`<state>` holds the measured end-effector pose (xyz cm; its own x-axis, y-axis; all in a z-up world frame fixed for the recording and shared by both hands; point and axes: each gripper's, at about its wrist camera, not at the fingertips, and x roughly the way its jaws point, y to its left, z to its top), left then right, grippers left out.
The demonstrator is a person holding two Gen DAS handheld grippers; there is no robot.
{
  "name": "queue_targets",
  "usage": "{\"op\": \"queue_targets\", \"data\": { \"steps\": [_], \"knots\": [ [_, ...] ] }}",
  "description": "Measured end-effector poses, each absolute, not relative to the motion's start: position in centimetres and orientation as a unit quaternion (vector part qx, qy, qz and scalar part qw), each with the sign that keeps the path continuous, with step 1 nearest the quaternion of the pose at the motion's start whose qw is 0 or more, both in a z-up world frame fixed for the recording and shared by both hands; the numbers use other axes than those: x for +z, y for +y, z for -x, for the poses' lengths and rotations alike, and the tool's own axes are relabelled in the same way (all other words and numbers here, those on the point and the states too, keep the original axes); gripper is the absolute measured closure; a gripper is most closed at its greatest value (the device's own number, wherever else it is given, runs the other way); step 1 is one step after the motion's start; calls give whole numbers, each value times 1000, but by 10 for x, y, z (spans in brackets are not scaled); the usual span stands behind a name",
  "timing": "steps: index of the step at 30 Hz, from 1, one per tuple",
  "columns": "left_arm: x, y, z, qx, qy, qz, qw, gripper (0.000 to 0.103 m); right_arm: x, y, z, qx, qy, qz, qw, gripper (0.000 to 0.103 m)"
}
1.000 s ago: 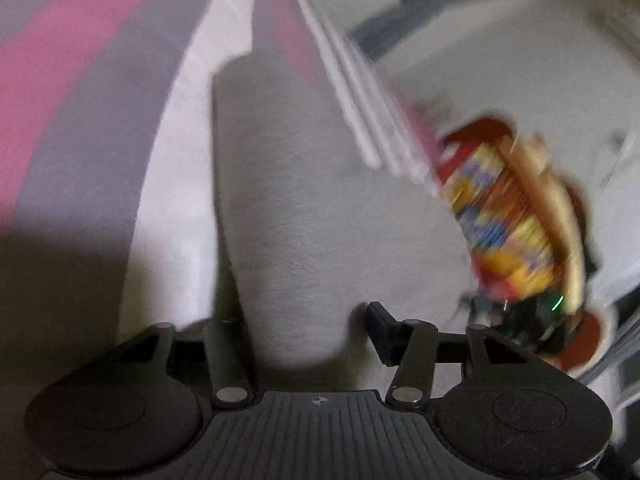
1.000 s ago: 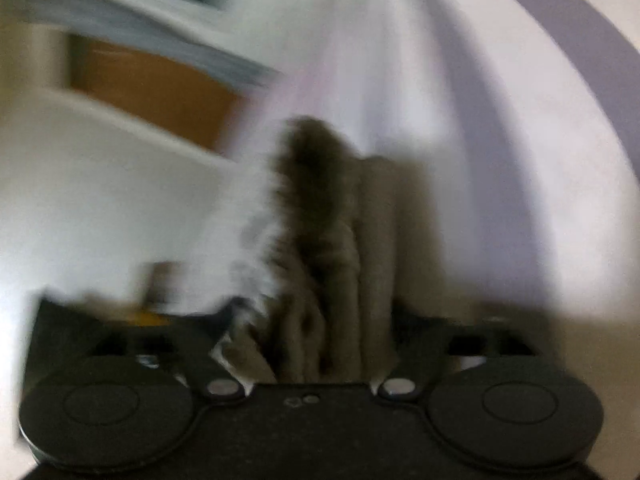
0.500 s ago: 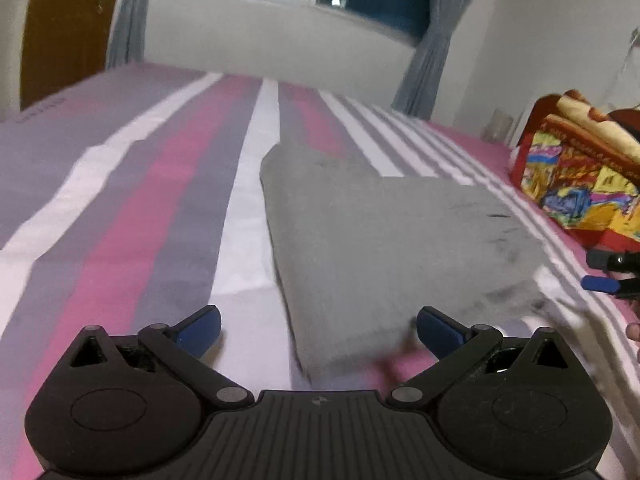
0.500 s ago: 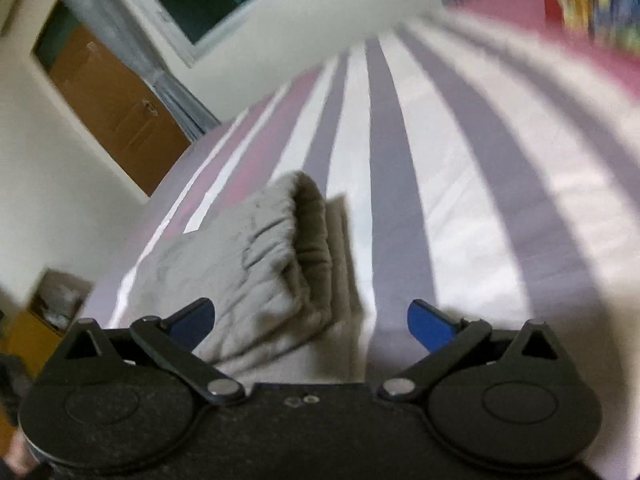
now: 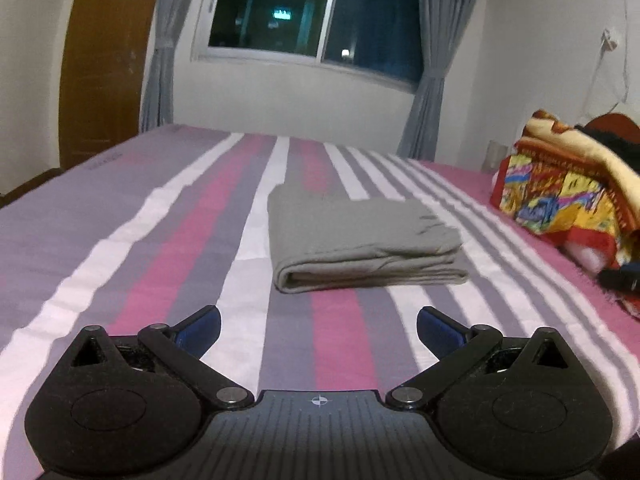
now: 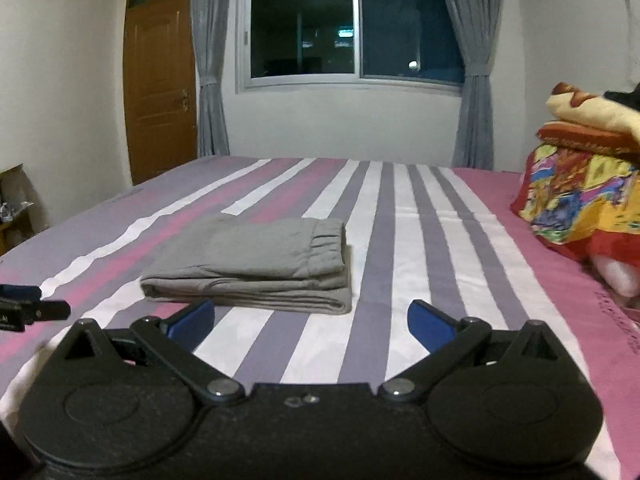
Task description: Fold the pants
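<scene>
Your left gripper (image 5: 318,328) has its fingers (image 5: 199,327) spread wide, and they hold nothing; only the striped bed (image 5: 120,240) shows between them. The grey pants (image 5: 360,246) lie folded in a flat pile on the bed, ahead of both grippers and apart from them. Your right gripper (image 6: 311,323) is also wide, its fingers (image 6: 427,323) empty and touching nothing. At the right side of the bed lies a colourful blanket (image 6: 580,196).
</scene>
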<state>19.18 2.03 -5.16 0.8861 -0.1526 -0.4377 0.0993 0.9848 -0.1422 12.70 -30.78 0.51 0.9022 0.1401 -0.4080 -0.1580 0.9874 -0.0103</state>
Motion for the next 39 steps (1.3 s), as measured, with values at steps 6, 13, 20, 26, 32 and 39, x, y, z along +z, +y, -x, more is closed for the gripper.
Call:
{"op": "queue_targets", "data": {
  "steps": [6, 13, 20, 26, 32, 39],
  "knots": [
    [-18, 6, -135, -62, 211, 34, 975, 0, 22, -282, -88, 70, 223, 12, 972, 0],
    [8, -6, -76, -74, 194, 34, 978, 0, 41, -270, -33, 73, 207, 13, 975, 0],
    [31, -7, -25, -86, 170, 41, 981, 0, 59, -258, 10, 74, 181, 19, 980, 0],
    [53, -8, 11, -89, 136, 39, 986, 0, 69, -251, 41, 82, 156, 22, 984, 0],
    [59, -4, 26, -90, 130, 40, 987, 0, 75, -247, 51, 72, 143, 34, 987, 0],
    [63, 1, 31, -89, 123, 47, 987, 0, 79, -239, 48, 71, 139, 39, 987, 0]
  ]
}}
